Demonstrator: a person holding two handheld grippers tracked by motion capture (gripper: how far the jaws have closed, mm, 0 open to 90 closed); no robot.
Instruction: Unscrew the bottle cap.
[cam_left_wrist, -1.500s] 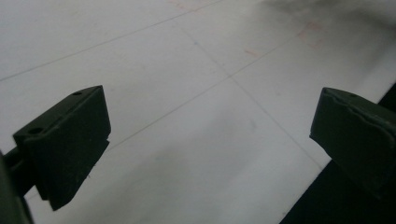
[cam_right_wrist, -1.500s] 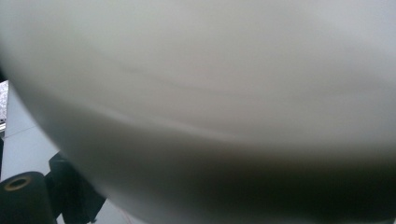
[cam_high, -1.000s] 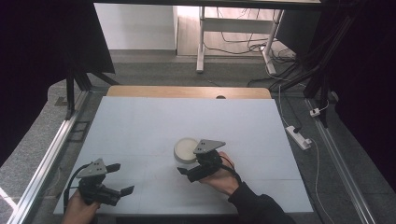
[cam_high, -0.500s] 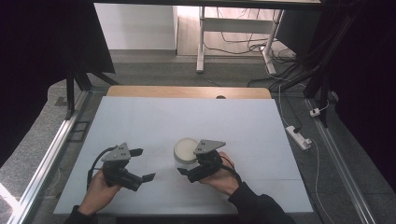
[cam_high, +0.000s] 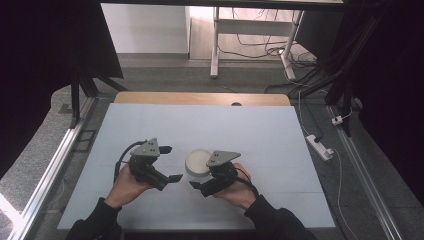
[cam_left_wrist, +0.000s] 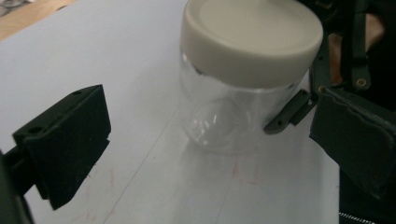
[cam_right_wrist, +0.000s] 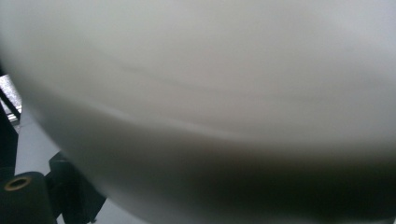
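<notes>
Near the front edge of the pale blue table (cam_high: 260, 130), between my two hands, stands the clear glass jar with the cream-white round lid (cam_high: 198, 162), upright, its axis vertical. My right tool (cam_high: 196, 184) sits tight against the jar's right side; its own view is blurred by the lid pressed close to the lens, so I cannot tell how its jaws stand or whether they clamp the glass. From the left gripper view, one of its black jaws lies alongside the jar's lower wall, touching or nearly so.

My left tool (cam_high: 171, 164) is spread wide and holds nothing. In its view the two black pads (cam_left_wrist: 70, 140) flank open table, and the jar (cam_left_wrist: 243, 93) stands just ahead and a little to the right of the line between them. So the jar lies to the right of my left tool, near but apart. I judge the coming move as a short advance rightward, raised so that the jaws straddle the lid (cam_left_wrist: 252, 39) rather than the glass below it.
</notes>
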